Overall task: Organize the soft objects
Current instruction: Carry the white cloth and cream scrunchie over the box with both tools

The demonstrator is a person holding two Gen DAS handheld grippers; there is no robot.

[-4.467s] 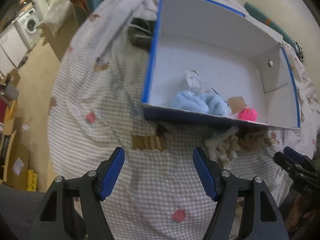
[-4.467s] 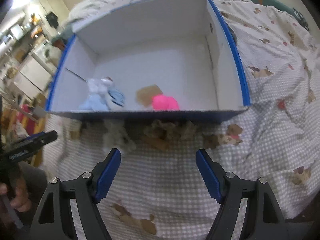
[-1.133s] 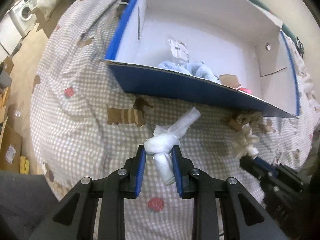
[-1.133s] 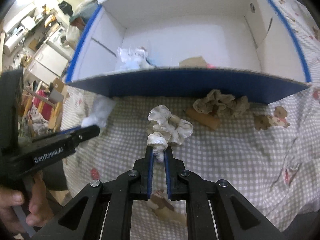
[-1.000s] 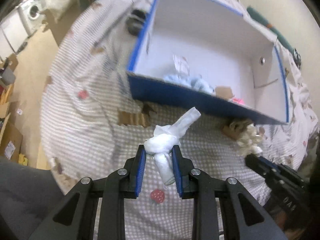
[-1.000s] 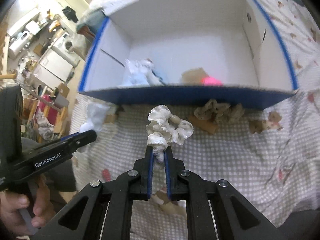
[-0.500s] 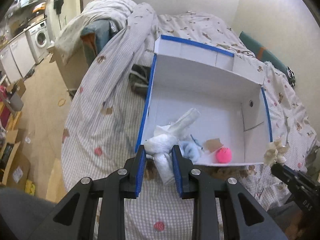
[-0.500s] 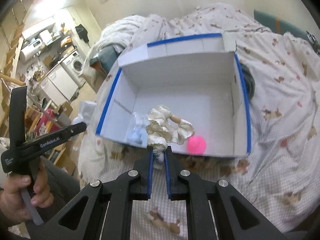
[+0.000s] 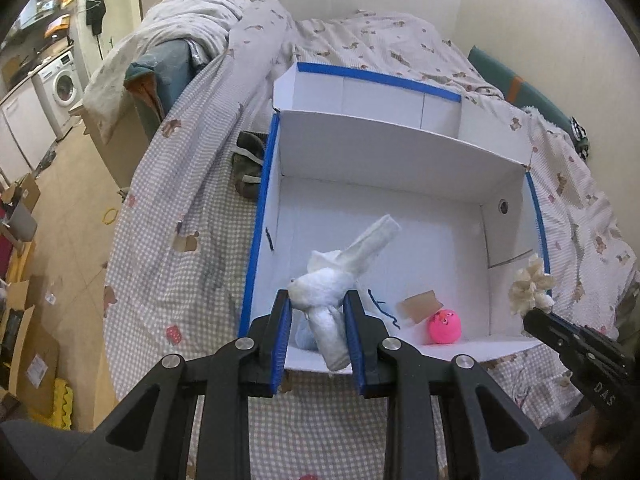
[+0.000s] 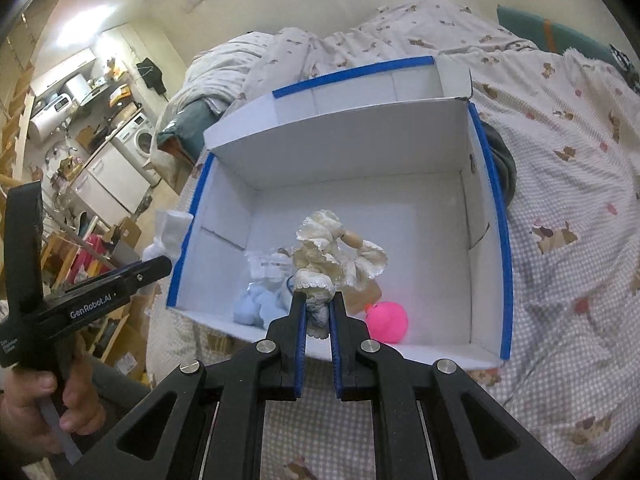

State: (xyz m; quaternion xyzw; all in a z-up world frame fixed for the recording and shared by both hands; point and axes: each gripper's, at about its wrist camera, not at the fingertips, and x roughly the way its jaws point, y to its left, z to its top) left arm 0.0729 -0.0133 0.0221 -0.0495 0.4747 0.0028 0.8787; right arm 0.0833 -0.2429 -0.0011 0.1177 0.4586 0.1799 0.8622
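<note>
A white box with blue edges (image 9: 260,216) (image 10: 496,216) lies open on the bed. My left gripper (image 9: 318,306) is shut on a knotted white cloth (image 9: 340,268) and holds it above the box's near left corner. My right gripper (image 10: 318,304) is shut on a cream frilly scrunchie (image 10: 332,252), also raised over the box's near side. It shows in the left wrist view too (image 9: 530,284). Inside the box lie a pink ball (image 9: 443,326) (image 10: 386,317), a light blue fluffy item (image 10: 260,306) and a brown card scrap (image 9: 420,305).
The box sits on a checked bedsheet with dog prints (image 9: 180,248) (image 10: 568,280). A dark garment (image 9: 250,164) lies left of the box. Bedding is piled behind it (image 9: 192,40). Beyond the bed's left edge are floor, cartons and a washing machine (image 9: 64,80).
Both grippers have risen from the sheet in front of the box, each carrying its soft item, and now hang high over the box's near side.
</note>
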